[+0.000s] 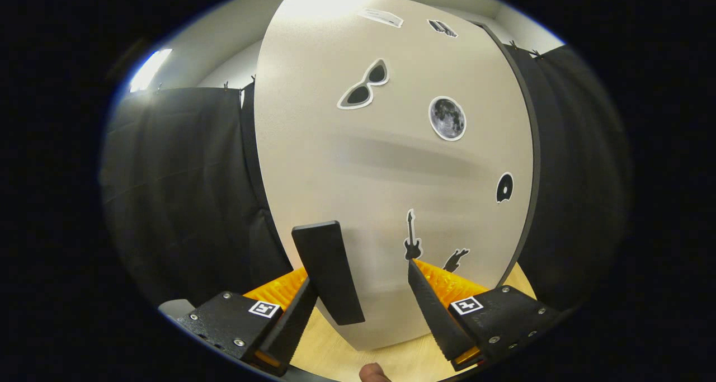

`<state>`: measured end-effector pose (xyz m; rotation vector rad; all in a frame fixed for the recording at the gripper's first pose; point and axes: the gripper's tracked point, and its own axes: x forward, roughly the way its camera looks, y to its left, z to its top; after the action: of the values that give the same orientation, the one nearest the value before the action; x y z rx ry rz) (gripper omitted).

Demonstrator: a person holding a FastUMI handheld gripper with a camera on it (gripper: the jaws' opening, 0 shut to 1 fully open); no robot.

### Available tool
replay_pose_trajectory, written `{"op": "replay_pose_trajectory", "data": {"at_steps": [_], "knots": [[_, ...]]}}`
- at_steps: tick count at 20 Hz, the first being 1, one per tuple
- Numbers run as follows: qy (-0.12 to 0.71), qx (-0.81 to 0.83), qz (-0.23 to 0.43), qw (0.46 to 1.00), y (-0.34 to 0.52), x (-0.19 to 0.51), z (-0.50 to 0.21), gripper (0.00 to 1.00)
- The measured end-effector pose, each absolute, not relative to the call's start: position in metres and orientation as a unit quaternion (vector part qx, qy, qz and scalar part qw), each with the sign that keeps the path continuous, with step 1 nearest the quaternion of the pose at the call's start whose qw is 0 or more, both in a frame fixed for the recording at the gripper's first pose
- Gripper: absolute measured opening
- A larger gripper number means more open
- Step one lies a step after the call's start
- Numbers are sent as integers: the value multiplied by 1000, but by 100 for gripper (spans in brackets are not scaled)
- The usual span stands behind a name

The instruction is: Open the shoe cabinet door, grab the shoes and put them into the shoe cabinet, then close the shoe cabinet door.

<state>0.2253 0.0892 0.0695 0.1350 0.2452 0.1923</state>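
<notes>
- Black curtain (184, 192): hangs to the left of the cabinet door, draped in soft folds, with a pale wall above it.
- Gripper (363, 281): fingers spread apart, nothing pressed between them; both tips close against the lower part of the cabinet door.
- Door handle (329, 270): dark upright bar on the lower left of the cabinet door, slightly tilted, standing just inside the left finger and between the two fingers; whether the finger touches it cannot be told.
- Shoe cabinet door (391, 164): pale, matt panel directly ahead of the fingers, with a dark rim along its right edge. Appears closed, though this is not certain.
- Stickers on the cabinet door: sunglasses (363, 84) upper middle; moon (447, 118) to their right; guitar (412, 237) low, just above the right finger; small dark disc (504, 187) near the right edge.
- Wooden floor (347, 354): light boards below the cabinet door, between the fingers.
</notes>
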Motion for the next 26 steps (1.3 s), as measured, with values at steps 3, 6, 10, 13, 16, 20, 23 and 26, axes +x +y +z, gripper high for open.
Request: {"op": "replay_pose_trajectory", "data": {"at_steps": [3,6,10,13,16,20,23,26], "knots": [[122,68,79,987,91,229,72,95],[119,58,60,989,94,235,75,93],[108,51,42,992,99,243,78,92],[107,61,28,992,100,249,76,92],[104,76,19,992,102,254,74,92],[99,60,0,993,104,261,74,93],[91,34,-22,995,106,266,74,93],[80,4,-36,996,108,270,76,93]]}}
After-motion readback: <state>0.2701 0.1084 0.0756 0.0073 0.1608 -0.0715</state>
